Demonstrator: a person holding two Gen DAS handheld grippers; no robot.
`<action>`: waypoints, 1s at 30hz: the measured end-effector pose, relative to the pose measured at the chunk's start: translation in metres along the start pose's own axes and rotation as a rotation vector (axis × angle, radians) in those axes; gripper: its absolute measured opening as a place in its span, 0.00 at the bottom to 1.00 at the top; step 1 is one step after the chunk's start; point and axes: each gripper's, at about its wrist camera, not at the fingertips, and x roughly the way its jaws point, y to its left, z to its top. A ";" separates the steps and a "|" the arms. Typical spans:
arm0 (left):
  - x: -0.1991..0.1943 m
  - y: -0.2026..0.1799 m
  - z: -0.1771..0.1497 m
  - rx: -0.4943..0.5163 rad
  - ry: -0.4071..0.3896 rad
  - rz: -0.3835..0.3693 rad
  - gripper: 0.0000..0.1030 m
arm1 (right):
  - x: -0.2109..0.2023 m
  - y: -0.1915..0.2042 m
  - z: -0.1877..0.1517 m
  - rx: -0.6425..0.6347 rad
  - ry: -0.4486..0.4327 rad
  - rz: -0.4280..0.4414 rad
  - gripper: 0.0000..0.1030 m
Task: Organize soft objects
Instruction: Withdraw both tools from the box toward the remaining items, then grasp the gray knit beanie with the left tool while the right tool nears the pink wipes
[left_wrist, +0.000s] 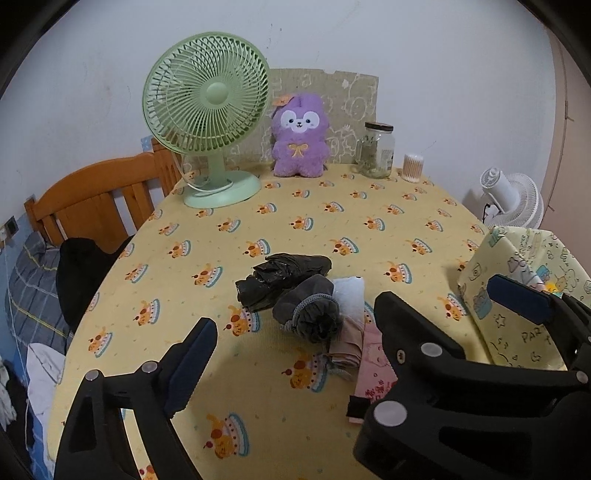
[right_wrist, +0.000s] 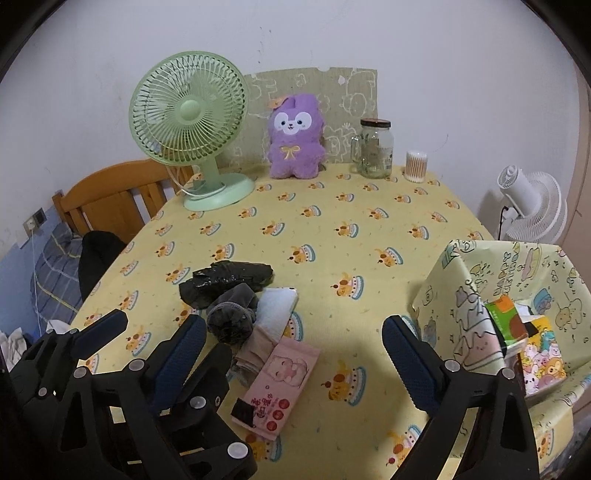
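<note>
**Table layout**

A pile of soft items (right_wrist: 240, 317) is set near the table's (right_wrist: 369, 251) front, left of a box (right_wrist: 480, 295). Behind, a fan (right_wrist: 192, 125), plush toy (right_wrist: 293, 136), jar (right_wrist: 376, 147) and swab tub (right_wrist: 416, 166) are lined left to right.

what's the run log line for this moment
left gripper open, empty | right gripper open, empty | soft pile untouched | box at right

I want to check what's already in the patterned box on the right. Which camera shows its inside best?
The right wrist view. There the box shows its open top, with a green packet and a cartoon-printed pack inside. The left wrist view catches only the box's outer walls, partly behind the right claw, and nothing of the contents.
</note>
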 end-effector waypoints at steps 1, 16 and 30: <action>0.003 0.000 0.001 0.000 0.004 -0.001 0.88 | 0.003 -0.001 0.000 0.004 0.004 -0.002 0.93; 0.055 -0.001 0.009 -0.001 0.098 -0.022 0.65 | 0.050 -0.013 0.008 0.019 0.087 -0.026 0.79; 0.057 -0.001 -0.001 0.005 0.143 -0.074 0.39 | 0.059 -0.013 -0.001 0.020 0.136 -0.008 0.78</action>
